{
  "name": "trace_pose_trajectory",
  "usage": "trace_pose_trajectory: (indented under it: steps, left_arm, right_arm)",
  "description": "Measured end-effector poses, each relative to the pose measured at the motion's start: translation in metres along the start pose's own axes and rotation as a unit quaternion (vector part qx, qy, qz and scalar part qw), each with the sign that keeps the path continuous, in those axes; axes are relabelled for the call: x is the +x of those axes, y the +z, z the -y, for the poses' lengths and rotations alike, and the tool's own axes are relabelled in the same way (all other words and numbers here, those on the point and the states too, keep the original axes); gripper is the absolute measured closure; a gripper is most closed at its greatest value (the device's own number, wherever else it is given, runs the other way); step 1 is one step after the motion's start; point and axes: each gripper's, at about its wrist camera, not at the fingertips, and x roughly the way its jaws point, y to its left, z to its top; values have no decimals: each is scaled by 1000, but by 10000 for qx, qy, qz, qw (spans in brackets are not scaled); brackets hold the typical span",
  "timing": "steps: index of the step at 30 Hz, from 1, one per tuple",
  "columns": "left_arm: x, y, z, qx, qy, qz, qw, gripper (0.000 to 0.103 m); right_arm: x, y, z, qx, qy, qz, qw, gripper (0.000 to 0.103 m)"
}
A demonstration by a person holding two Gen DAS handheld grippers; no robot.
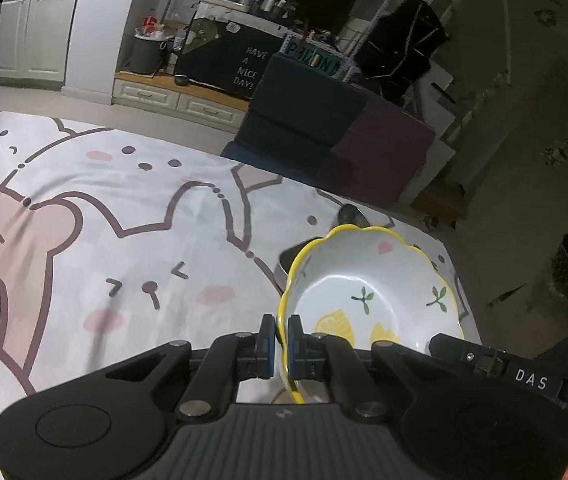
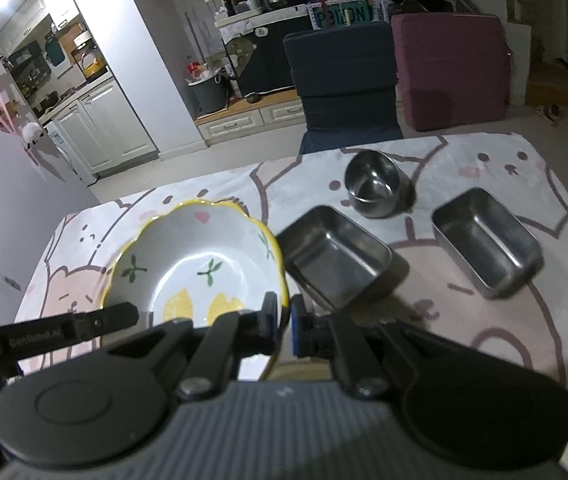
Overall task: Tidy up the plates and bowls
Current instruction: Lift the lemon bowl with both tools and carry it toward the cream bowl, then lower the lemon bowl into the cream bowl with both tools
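Surface: table under a cartoon-bear tablecloth [image 2: 484, 320], kitchen cabinets and stacked cushions behind.
Bowl: yellow-rimmed lemon bowl [image 2: 200, 264], tilted, lifted off the cloth, held at opposite sides of its rim.
Left gripper [image 1: 282, 344]: clamped on the bowl's left rim.
Right gripper [image 2: 284, 320]: clamped on the bowl's right rim.
Metal: two rectangular steel trays [image 2: 336, 256] [image 2: 488, 240] and a round steel cup [image 2: 374, 184] on the cloth, right of the bowl, apart from each other.

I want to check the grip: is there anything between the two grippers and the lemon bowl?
Nothing. The left gripper and the right gripper each pinch the rim of the lemon bowl directly, on opposite sides.
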Motion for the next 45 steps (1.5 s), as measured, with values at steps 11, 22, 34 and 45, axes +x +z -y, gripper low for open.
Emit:
trace_pose_trajectory:
  steps: [11,22,34,45]
  left_arm:
    - [-14,-38,21,224,-104,-49,9997,97]
    - [8,-69,26,262,-216,-393,9986,97]
    - [46,-91,22,232,-97,-871,9959,96]
    - [59,-99,27,398,-63,-1047,9937,97]
  right_arm:
    - [-32,-34,21,259,-6,66,9996,95]
    - [-32,-63,49,543,-111,-78,9984,95]
    - [-1,-84,68,622,-278,-553,9961,95]
    - [9,-91,79,566,-443,-795,9942,95]
